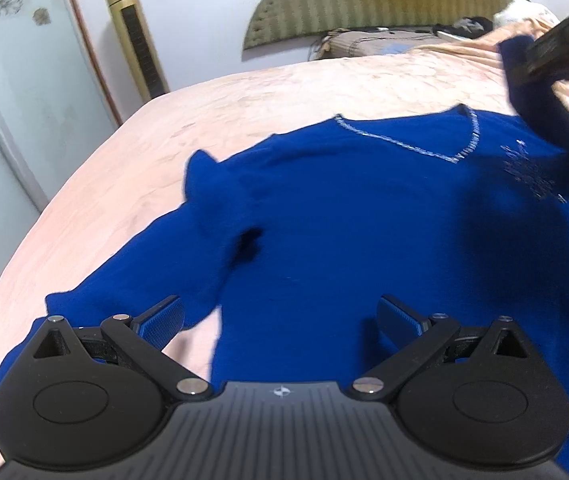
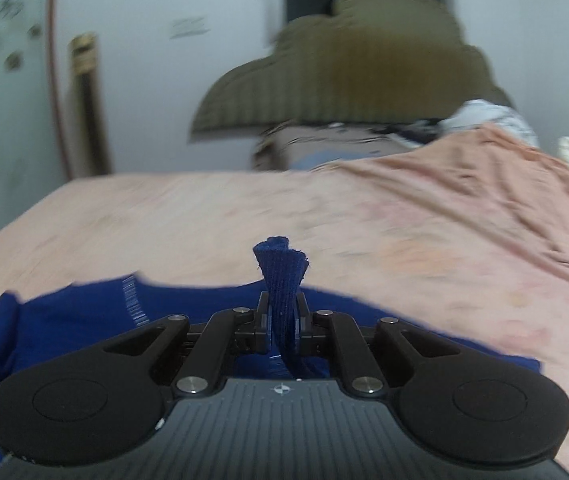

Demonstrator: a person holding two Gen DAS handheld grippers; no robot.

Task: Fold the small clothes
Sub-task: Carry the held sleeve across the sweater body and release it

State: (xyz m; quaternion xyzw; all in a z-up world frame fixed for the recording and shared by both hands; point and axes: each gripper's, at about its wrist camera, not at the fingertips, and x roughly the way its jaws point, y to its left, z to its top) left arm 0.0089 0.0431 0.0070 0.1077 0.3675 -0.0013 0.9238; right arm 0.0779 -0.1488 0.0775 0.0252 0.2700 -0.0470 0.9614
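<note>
Pink bed (image 1: 244,100) blurs; right gripper (image 2: 283,316) fingers pinch sweater (image 1: 344,220) cuff, left gripper (image 1: 280,320) fingers spread empty.

My right gripper (image 2: 283,320) is clamped tight on a ribbed cuff (image 2: 282,280) of the blue sweater (image 2: 84,320), w/ the cuff end sticking up past the fingertips, fanned out a bit. Rest of the sweater lies flat on the pink bedspread (image 2: 404,232), just below & left of the gripper, its pale trim strip (image 2: 134,300) left of the cuff. Beyond the bedspread there's an olive headboard (image 2: 356,64) against the wall & a gold tower fan (image 2: 84,104) far left of it, all blurry.
</note>
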